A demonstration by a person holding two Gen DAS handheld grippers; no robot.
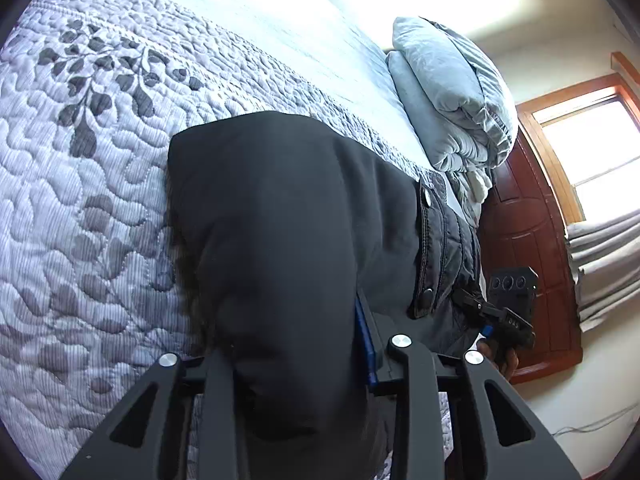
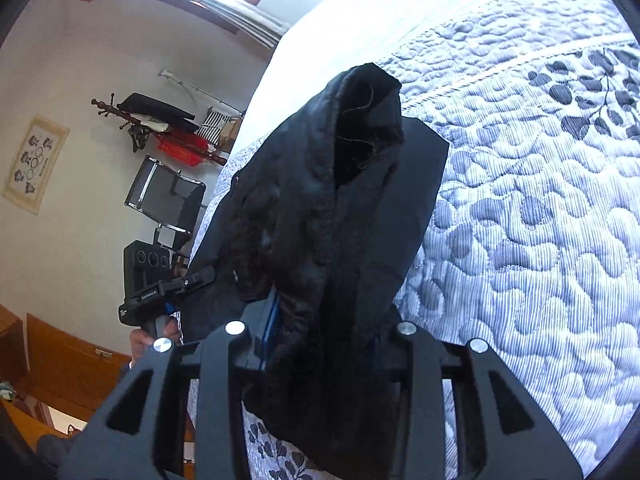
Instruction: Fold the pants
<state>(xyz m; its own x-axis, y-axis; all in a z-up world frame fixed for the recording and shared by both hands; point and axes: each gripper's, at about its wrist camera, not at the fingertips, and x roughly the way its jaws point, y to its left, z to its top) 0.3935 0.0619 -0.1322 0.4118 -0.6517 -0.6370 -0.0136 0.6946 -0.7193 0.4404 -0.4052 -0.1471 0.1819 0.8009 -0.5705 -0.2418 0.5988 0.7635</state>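
Note:
The black pants (image 1: 288, 220) hang over the quilted bed, with a waistband with snap buttons (image 1: 428, 240) at the right. My left gripper (image 1: 304, 360) is shut on a thick fold of the black cloth, which hides its fingertips. My right gripper (image 2: 324, 340) is shut on another bunch of the pants (image 2: 336, 216), fuzzy lining turned out, lifted above the quilt. Each gripper shows in the other's view: the right one (image 1: 500, 316) at the pants' right edge, the left one (image 2: 160, 292) at their left edge.
The bed has a grey-white quilt with a leaf pattern (image 1: 80, 160). Folded light-blue bedding (image 1: 452, 96) is stacked at the far end. A dark wooden door (image 1: 524, 248) and a window stand beyond. A coat rack (image 2: 160, 128) and a chair (image 2: 164, 196) are by the wall.

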